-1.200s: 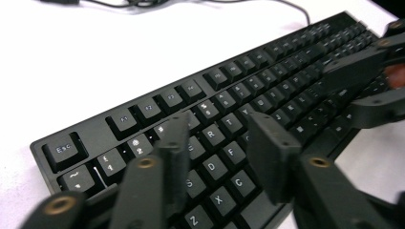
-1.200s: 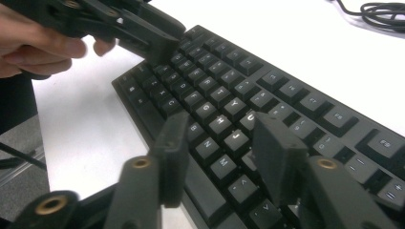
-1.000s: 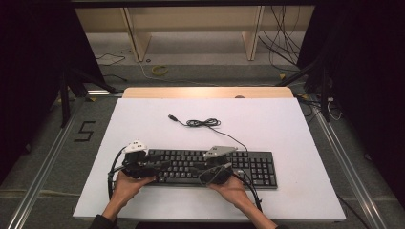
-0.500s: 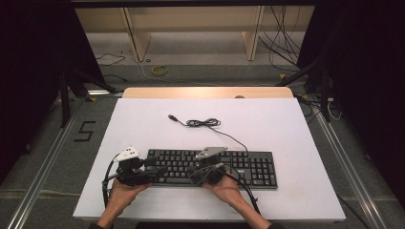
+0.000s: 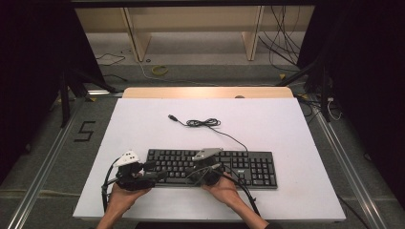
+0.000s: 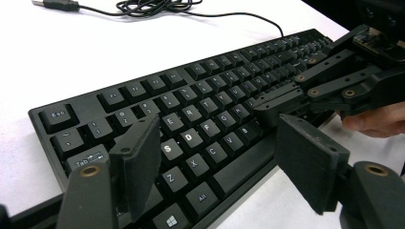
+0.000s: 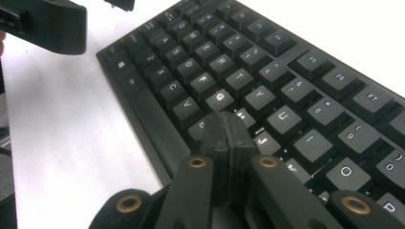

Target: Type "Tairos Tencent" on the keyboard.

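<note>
Clearly the keyboard (image 5: 210, 168), low centre on the desk (image 5: 143, 119), is rigid and light; grip its long edges. Left hand-held gripper (image 6: 215, 162) spread, just opening, nothing between; right hand-held gripper (image 7: 229, 129) pressed together over the keys.

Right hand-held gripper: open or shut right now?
Shut. The right hand-held gripper has its two pads pressed flat together, nothing between them, tip over the keyboard near the H key.

You are resting your right claw (image 5: 198, 170) on the keyboard (image 5: 243, 164), your left claw (image 5: 154, 170) hovering just beside it.
</note>
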Available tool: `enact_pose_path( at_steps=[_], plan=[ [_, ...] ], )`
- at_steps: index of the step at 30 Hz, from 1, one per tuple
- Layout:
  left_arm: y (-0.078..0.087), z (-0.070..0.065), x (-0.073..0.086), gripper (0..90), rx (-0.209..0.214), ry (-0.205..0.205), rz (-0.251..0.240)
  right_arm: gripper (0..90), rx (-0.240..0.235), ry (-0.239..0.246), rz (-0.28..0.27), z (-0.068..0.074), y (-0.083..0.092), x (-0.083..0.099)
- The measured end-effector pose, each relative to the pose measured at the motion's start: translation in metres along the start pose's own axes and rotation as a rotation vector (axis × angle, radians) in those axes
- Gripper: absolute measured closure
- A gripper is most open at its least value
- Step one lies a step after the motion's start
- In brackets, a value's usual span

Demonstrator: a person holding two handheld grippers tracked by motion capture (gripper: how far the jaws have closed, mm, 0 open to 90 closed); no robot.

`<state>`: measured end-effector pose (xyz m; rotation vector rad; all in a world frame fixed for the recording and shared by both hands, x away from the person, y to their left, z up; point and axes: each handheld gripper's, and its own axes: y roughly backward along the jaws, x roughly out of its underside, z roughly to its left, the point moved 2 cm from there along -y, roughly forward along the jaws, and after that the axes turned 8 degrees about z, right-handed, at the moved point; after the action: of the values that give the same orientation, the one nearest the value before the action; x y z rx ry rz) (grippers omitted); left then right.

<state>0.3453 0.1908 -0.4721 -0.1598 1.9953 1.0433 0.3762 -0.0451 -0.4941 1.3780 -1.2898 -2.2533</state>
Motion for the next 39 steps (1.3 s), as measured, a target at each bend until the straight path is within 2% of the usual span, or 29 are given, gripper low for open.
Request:
enact_pose_path(
  at_steps=[11,20,27,39],
  plan=[
    [0.000,0.000,0.001,31.4,-0.007,-0.004,-0.002,90.0,0.019,0.005,0.007,0.001,-0.003,0.002],
    [0.000,0.002,0.001,31.1,-0.011,-0.003,0.000,89.6,0.008,-0.009,0.005,0.000,-0.002,0.002],
    [0.001,0.003,0.001,30.9,-0.015,-0.005,-0.007,86.0,-0.011,-0.025,-0.017,-0.002,0.003,0.000],
    [0.001,0.003,0.001,30.9,-0.017,0.000,-0.010,85.0,-0.014,-0.040,-0.045,-0.005,0.009,-0.001]
  ],
)
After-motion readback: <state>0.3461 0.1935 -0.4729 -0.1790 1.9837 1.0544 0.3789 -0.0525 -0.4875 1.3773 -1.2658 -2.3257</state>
